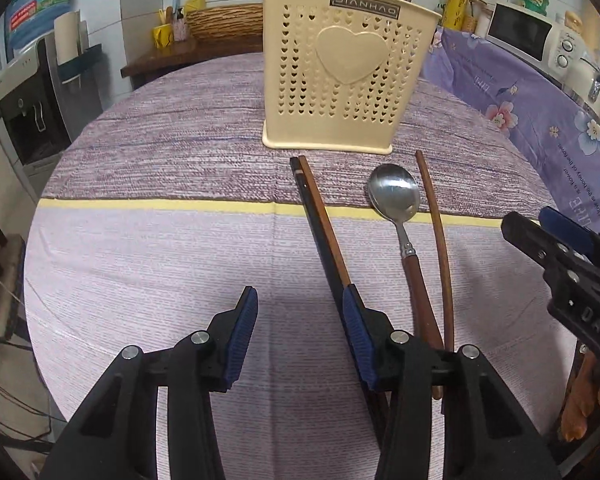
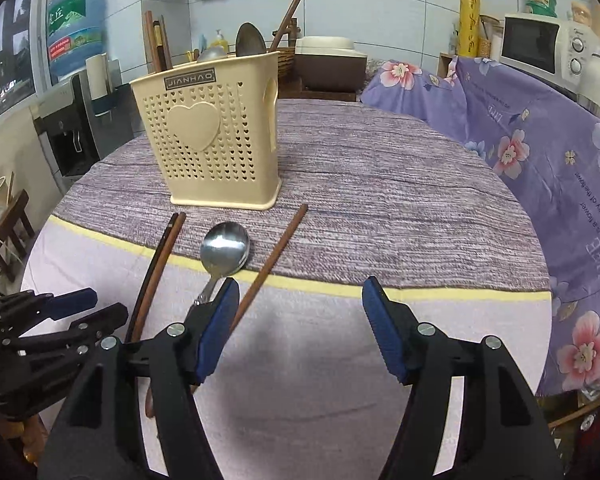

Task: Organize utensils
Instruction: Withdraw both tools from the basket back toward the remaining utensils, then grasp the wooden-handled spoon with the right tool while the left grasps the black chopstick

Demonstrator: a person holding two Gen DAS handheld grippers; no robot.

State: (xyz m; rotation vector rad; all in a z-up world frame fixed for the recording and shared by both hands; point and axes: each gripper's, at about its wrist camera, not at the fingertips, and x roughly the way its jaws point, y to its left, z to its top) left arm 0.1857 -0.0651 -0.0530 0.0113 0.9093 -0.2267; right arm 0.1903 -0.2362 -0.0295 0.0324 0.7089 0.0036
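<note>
A cream perforated utensil holder with a heart stands on the table, also in the right wrist view, with chopsticks and spoons inside. In front of it lie a pair of chopsticks, a metal spoon with a wooden handle, and a single brown chopstick. They show in the right wrist view too: pair, spoon, single chopstick. My left gripper is open and empty, left of the pair. My right gripper is open and empty, right of the single chopstick.
The round table has a striped purple cloth with a yellow band. A floral purple cover drapes furniture at the right, with a microwave behind. A water dispenser stands at the left.
</note>
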